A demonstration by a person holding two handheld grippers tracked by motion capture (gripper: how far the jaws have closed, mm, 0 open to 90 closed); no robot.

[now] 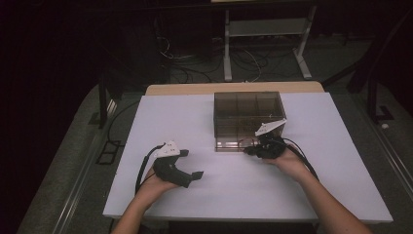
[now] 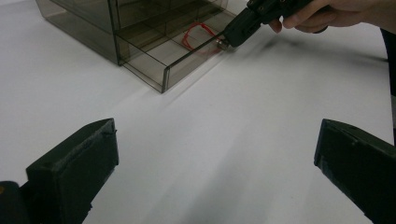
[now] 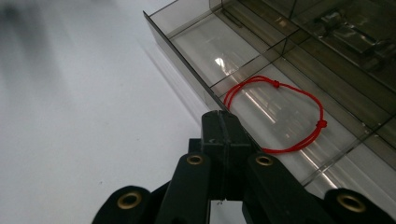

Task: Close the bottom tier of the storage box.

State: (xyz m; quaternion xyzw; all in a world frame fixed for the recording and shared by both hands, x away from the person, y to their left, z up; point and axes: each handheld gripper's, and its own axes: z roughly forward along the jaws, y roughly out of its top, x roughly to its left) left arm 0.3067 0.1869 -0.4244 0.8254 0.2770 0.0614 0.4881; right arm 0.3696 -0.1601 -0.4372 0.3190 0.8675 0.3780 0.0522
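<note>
The smoked-plastic drawer [image 3: 205,51] is pulled out toward the near side of the worktop [image 1: 195,195], its front wall running left-right. The right claw [image 3: 219,116] is clamped on its front edge; the left claw [image 2: 215,158] stands apart. A red cord loop [image 3: 280,116] lies inside.

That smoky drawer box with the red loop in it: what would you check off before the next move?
1. Drawer pulled out of the box: ok, it stands open.
2. Right tool shut at the drawer's front wall: ok; whether it pinches the wall or a knob, cannot tell.
3. Red string loop lying flat in a drawer compartment, apart from the right tool: ok.
4. Left tool open and holding nothing: ok, it stands over bare table.
5. Box steadied against sliding: not ok, nothing holds it.
</note>
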